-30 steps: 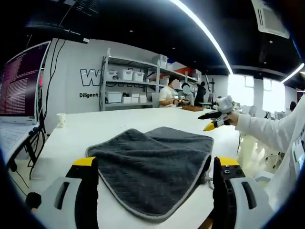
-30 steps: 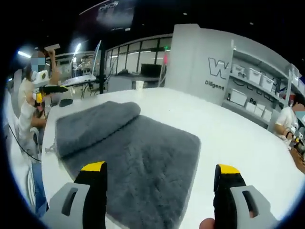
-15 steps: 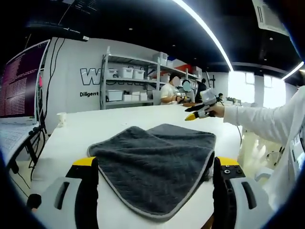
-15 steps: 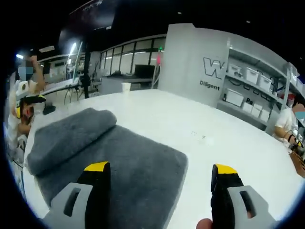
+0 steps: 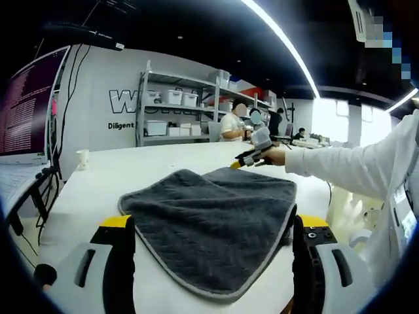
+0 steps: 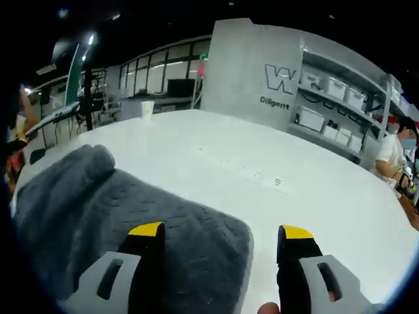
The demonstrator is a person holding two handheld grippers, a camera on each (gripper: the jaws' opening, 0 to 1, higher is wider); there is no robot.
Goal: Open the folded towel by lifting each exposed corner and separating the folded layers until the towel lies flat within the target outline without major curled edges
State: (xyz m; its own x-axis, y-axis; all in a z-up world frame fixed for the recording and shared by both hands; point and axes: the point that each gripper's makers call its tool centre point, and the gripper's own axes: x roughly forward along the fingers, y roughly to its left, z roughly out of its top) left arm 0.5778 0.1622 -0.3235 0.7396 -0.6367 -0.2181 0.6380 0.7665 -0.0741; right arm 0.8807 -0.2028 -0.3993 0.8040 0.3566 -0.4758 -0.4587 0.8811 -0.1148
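Grey towel (image 5: 213, 219) lies folded on the white table (image 5: 124, 176), a thicker folded layer running across its upper half in the left gripper view; in the right gripper view the towel (image 6: 98, 216) spreads from 9 o'clock toward the centre, its near edge hidden behind the jaws, a rounded corner lying between them. Left gripper (image 5: 213, 226): jaws wide apart, empty, straddling the towel's near edge; contact cannot be told. Right gripper (image 6: 221, 230): jaws wide apart, holding nothing; it also shows at the towel's far edge, 1 o'clock in the left gripper view (image 5: 247, 159), too small to judge contact. Shelving (image 5: 177, 111) with bins behind; paper cup (image 5: 82, 159) at 10 o'clock.
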